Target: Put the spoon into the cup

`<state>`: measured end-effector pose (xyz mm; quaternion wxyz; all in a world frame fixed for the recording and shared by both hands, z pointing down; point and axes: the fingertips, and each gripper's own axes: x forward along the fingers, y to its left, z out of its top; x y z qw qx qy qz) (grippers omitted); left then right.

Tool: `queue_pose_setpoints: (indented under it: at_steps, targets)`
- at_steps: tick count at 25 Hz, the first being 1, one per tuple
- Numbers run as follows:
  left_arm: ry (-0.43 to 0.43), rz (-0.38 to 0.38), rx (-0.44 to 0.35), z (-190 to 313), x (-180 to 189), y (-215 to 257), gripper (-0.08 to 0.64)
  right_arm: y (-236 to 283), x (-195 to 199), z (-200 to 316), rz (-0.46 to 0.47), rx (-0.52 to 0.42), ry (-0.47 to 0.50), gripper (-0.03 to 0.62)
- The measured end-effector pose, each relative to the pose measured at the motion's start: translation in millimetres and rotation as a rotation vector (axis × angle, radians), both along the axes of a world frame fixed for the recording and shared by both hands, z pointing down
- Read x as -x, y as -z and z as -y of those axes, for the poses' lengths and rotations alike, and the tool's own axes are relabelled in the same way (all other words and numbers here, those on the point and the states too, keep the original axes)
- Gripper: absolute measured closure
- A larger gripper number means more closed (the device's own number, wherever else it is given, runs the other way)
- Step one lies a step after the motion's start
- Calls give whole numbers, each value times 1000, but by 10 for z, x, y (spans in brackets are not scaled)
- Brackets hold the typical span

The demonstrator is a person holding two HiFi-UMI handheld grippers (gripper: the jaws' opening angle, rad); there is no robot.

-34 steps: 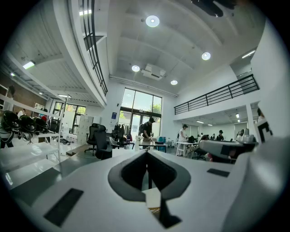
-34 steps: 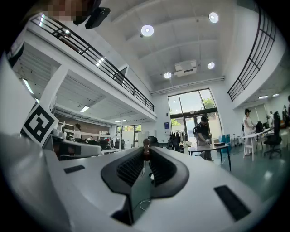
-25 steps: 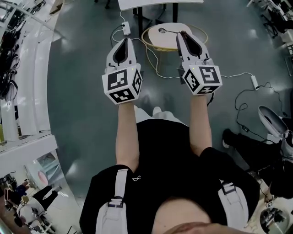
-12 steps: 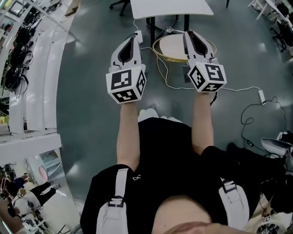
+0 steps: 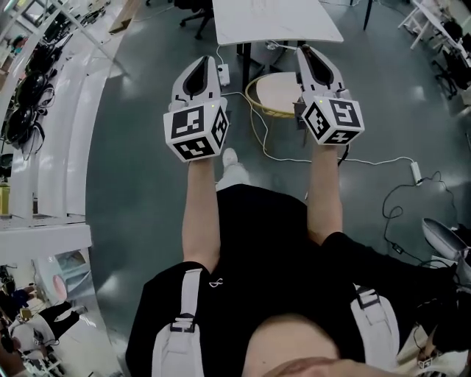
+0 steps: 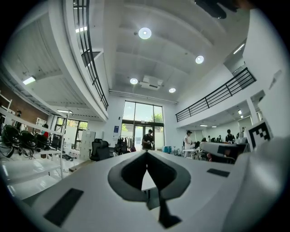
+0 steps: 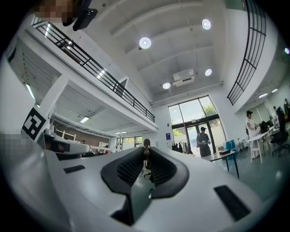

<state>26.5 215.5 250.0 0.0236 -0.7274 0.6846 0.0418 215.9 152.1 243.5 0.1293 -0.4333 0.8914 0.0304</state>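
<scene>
No spoon and no cup shows in any view. In the head view both grippers are held out level over the grey floor, side by side. My left gripper [image 5: 205, 62] points toward the near edge of a white table [image 5: 276, 18]. Its jaws meet at the tips with nothing between them [image 6: 146, 154]. My right gripper [image 5: 305, 50] reaches over a round stool [image 5: 274, 94] with a yellow rim. Its jaws stand together at the tips, also with nothing in them [image 7: 147, 153]. Both gripper views look out across a large hall.
A white cable [image 5: 353, 160] trails over the floor from the stool to the right. A power adapter [image 5: 222, 72] lies by the table leg. White shelving [image 5: 44, 132] curves along the left. People and desks stand far off in the hall [image 7: 202, 140].
Both grippers have risen and moved forward toward the white table, which now fills more of the top of the head view. The jaws look unchanged.
</scene>
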Motion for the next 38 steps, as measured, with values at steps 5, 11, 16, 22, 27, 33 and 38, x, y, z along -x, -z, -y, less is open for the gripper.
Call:
queue_pose_setpoints:
  at_steps: [5,11,16,22,27,33,38]
  targets:
    - [-45,22,-34,285,16,120,548,150,-175,312,21,-30,-59,548]
    - [-113,6,-47,1018,105,70,548,156,-34,877,2,-59,-99,548]
    - [-198,24,15,1807,73,-137,548,-60,129,1591,15,11,-142,548]
    - [-232,5,116,2899,381,-463,548,-520,683,2578,1,125,-144,548]
    - [-269,-2,250,3685,708,-916,548,-1049,1007,3336,12,273,-194,548]
    - [-290,-51,327,4471,1083,-1269,548,-1306,1344,4029,-39,337,-232,548]
    - [-341,-110,377,4934,1180,-1517,548,-1400,1472,4418,-88,369,-283,548]
